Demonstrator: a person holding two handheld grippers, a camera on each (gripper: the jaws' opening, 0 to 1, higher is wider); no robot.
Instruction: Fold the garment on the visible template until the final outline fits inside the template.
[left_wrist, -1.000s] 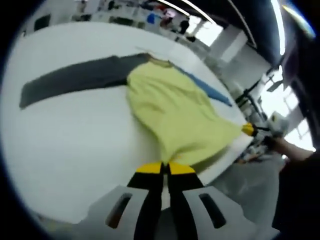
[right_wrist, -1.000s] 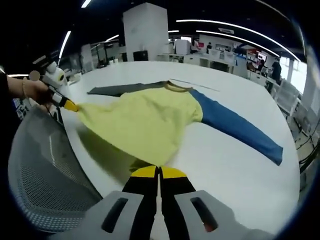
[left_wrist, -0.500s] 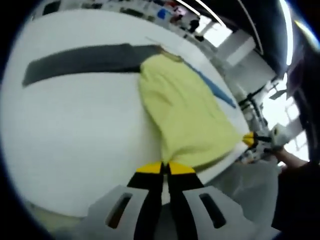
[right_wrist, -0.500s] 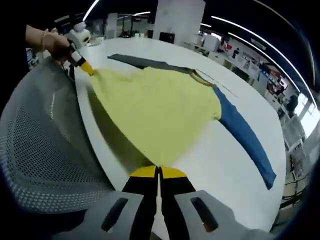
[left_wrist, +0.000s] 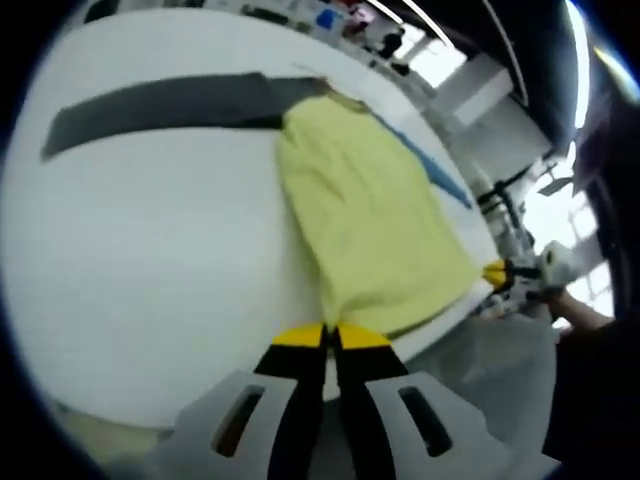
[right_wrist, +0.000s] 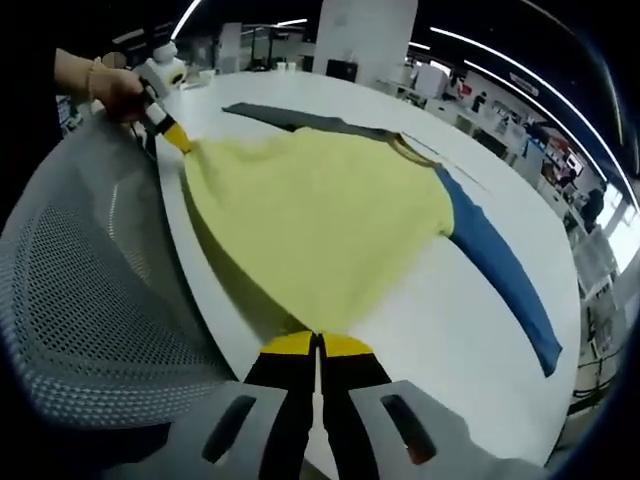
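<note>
- Garment (right_wrist: 320, 215) lies spread on the white table (right_wrist: 480, 330): yellow body, one dark grey sleeve (left_wrist: 160, 100), one blue sleeve (right_wrist: 495, 270), both stretched out flat to the sides.
- Left gripper (left_wrist: 330, 338) is clenched on one hem corner of the yellow body at the near table edge; it also comes into the right gripper view at upper left (right_wrist: 175, 138), with a hand (right_wrist: 95, 75) behind it.
- Right gripper (right_wrist: 318, 346) is clamped on the other hem corner; it appears in the left gripper view at far right (left_wrist: 497, 273).
- The hem edge is held taut between the two grippers, slightly lifted off the table judging by the shadow under it.
- Progress: early stage. No fold is visible yet; sleeves are still out and the body is at full length. All folds are left to do.
- Template: cannot make one out; a thin line near the collar (right_wrist: 405, 148) might be its edge, too faint to tell.
- Hem corners are hidden inside the jaws.
- A grey mesh chair (right_wrist: 80, 310) blocks the near-left area below the table edge.
- Background room is blurry, with far desks and lights.
</note>
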